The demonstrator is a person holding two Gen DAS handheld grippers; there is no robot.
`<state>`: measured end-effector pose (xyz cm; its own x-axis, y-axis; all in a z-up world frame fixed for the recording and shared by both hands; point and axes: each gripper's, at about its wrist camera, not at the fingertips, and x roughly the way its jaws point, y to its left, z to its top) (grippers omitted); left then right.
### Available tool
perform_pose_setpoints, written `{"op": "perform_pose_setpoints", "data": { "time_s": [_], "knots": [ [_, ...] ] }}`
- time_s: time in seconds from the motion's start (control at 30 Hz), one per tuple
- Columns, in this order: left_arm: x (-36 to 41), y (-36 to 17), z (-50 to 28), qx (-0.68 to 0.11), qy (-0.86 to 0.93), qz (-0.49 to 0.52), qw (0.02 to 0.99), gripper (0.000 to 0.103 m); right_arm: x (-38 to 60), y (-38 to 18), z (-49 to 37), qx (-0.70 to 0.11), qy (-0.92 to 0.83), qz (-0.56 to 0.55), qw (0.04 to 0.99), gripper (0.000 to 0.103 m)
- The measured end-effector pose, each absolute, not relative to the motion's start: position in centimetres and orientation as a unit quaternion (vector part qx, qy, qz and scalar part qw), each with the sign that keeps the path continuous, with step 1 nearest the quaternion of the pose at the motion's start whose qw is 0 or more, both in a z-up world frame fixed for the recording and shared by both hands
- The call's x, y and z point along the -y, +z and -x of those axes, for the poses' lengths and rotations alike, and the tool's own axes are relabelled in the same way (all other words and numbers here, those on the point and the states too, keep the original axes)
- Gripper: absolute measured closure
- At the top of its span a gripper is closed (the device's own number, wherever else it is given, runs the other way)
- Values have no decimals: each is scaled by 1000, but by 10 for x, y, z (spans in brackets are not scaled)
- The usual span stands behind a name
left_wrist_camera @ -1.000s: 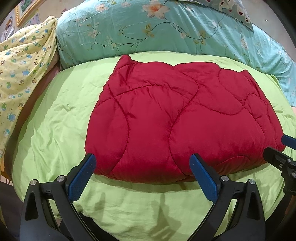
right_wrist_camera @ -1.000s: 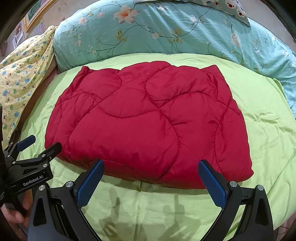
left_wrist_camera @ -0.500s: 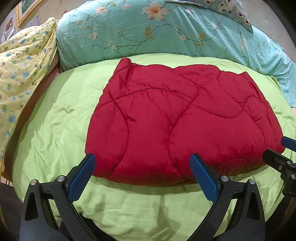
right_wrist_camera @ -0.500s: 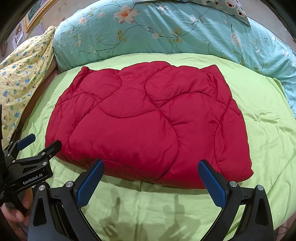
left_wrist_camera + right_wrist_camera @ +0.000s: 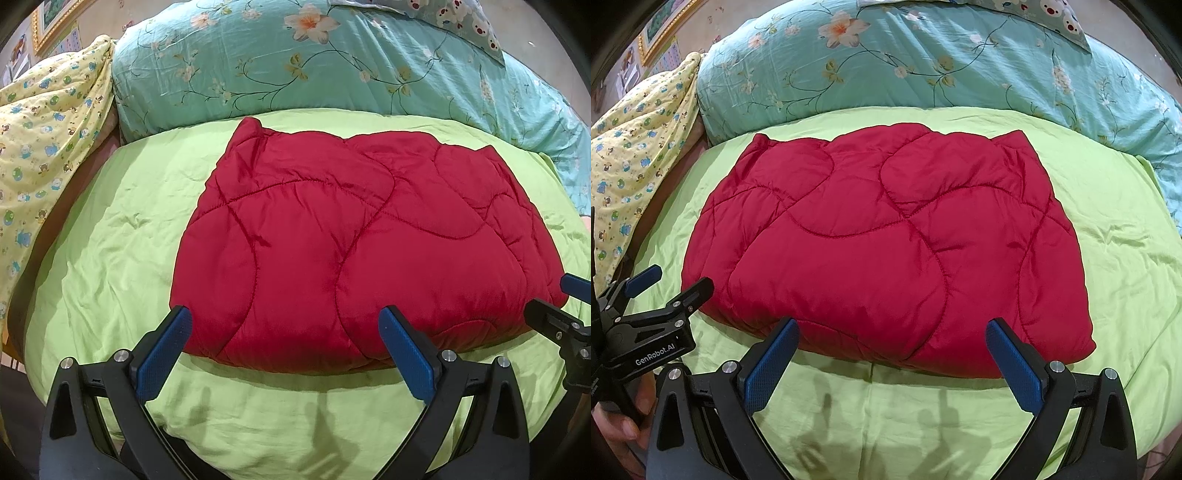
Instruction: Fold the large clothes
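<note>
A red quilted garment [image 5: 351,240] lies folded into a thick rectangle on the green bedspread [image 5: 110,266]; it also shows in the right wrist view [image 5: 886,251]. My left gripper [image 5: 284,350] is open and empty, just short of the garment's near edge at its left half. My right gripper [image 5: 890,362] is open and empty, just short of the near edge at its right half. The right gripper shows at the right edge of the left wrist view [image 5: 554,310]. The left gripper shows at the left of the right wrist view [image 5: 668,284].
A teal floral duvet [image 5: 332,62] is piled along the far side of the bed. A yellow printed blanket [image 5: 40,140] lies at the far left. A picture frame [image 5: 51,22] hangs on the wall. The green bedspread [image 5: 1126,221] drops off in front of the grippers.
Both grippers have drawn back slightly from the garment, which now sits a little farther off. The garment has not changed shape.
</note>
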<state>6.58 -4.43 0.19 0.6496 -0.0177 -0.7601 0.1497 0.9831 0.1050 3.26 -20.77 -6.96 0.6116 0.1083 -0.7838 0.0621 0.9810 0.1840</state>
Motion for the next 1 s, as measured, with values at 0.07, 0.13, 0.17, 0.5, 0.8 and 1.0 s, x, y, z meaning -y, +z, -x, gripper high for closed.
{"op": "perform_pose_setpoints", "data": {
  "time_s": [0.07,0.13,0.17,0.5,0.8,1.0],
  "knots": [
    [44,2,-66,-416,-47,-78,905,1,209,-69,-33,-440,13,-96,893,1],
    [43,3,-66,-416,-47,-78,905,1,210,-69,-33,-440,14,-96,893,1],
    [44,3,-66,-416,-47,-78,905,1,210,-69,-33,-440,14,-96,893,1],
    [42,3,-66,-416,-47,-77,905,1,210,-69,-33,-439,14,-96,893,1],
    [41,4,-67,-414,-48,-76,906,1,210,-66,-33,-438,15,-96,894,1],
    [41,5,-66,-414,-48,-75,906,1,210,-66,-32,-437,16,-96,894,1]
  ]
}}
